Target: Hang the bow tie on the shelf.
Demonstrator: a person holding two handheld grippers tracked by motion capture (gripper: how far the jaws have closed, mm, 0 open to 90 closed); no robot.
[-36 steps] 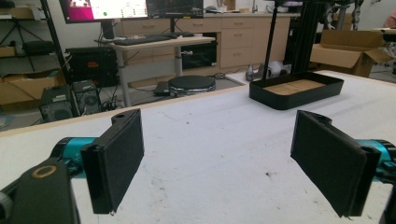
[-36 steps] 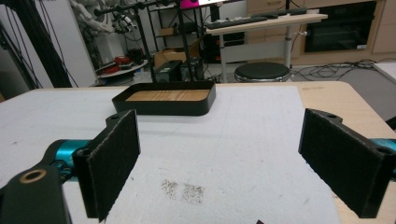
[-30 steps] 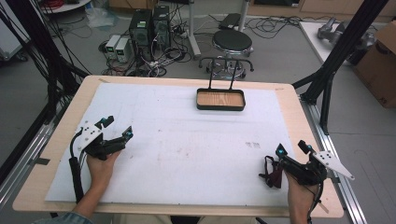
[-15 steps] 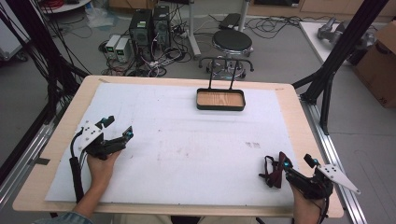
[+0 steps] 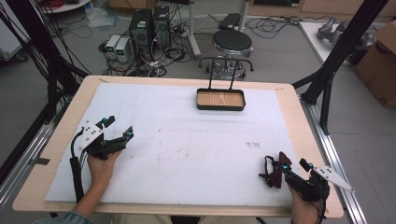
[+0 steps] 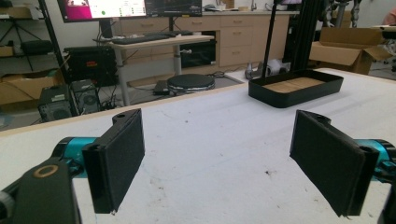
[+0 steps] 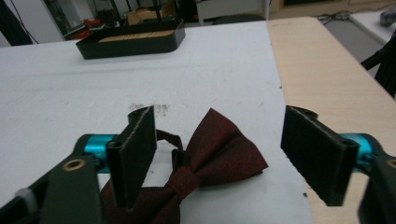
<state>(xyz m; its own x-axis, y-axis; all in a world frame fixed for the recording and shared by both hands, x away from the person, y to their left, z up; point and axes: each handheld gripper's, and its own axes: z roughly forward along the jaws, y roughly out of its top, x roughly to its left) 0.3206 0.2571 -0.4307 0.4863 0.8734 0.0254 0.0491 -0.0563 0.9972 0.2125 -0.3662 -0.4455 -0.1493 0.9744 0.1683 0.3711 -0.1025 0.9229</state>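
The bow tie [image 7: 205,158] is seen flat on the tabletop [image 5: 187,140], well short of the tray [image 5: 220,99], lying crosswise between the right gripper's [image 7: 219,154] wide-open, empty fingers [image 7: 135,149].

dark red bow tie [image 7: 210,154], flat on white mat [image 5: 187,140]

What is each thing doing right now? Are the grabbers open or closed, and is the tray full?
Left gripper: open, holding nothing, just above the white sheet.
Right gripper: open, jaws either side of the bow tie, not squeezing it.
Bow tie: lying flat on the white sheet, not picked up.
Tray: empty, wooden bottom showing.
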